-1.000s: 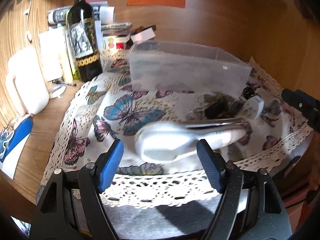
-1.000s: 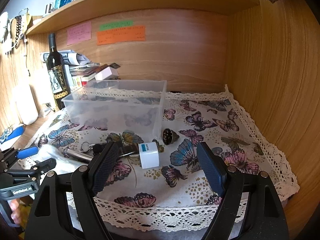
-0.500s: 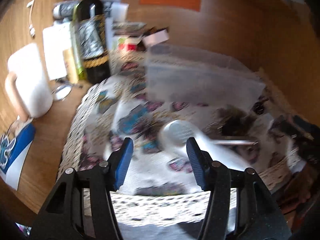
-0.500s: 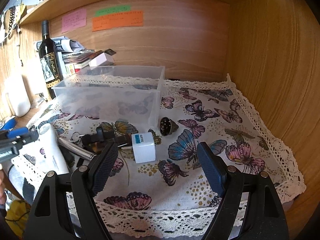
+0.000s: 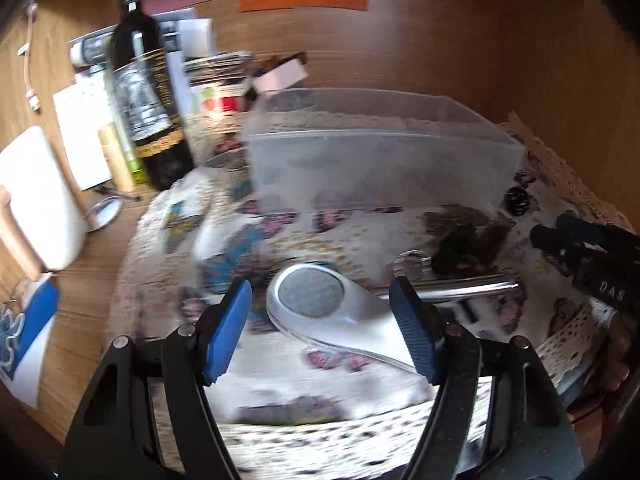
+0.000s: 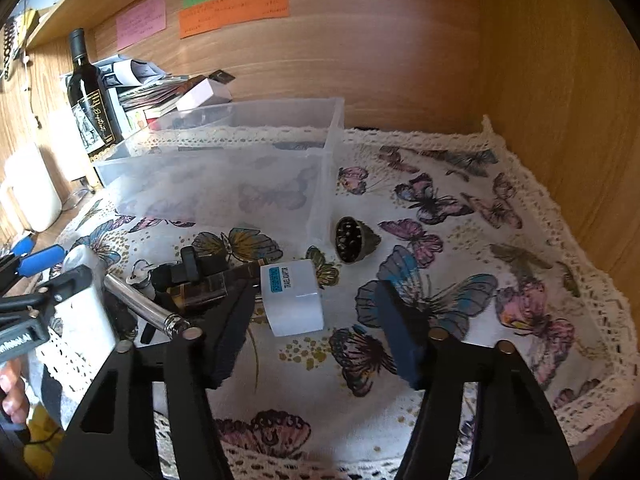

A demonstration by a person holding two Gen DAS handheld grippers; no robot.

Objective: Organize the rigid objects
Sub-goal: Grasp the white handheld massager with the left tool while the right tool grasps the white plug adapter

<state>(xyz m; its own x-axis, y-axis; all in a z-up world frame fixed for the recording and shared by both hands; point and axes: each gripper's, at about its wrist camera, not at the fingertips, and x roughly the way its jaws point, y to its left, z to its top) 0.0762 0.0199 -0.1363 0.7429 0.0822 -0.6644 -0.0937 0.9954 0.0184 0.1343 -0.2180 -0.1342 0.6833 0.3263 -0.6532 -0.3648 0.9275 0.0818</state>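
White glossy plastic, round-headed with a grey gritty disc, the foot file (image 5: pixel 320 308) lies on the butterfly cloth (image 6: pixel 440 216) between the wide-open blue pads (image 5: pixel 228 328) of the left gripper (image 5: pixel 320 320), apparently untouched. A chrome tube (image 5: pixel 460 289) lies just beyond. The right gripper (image 6: pixel 316 328) gapes empty near the white cube charger (image 6: pixel 294 300), before the clear bin (image 6: pixel 224 176).
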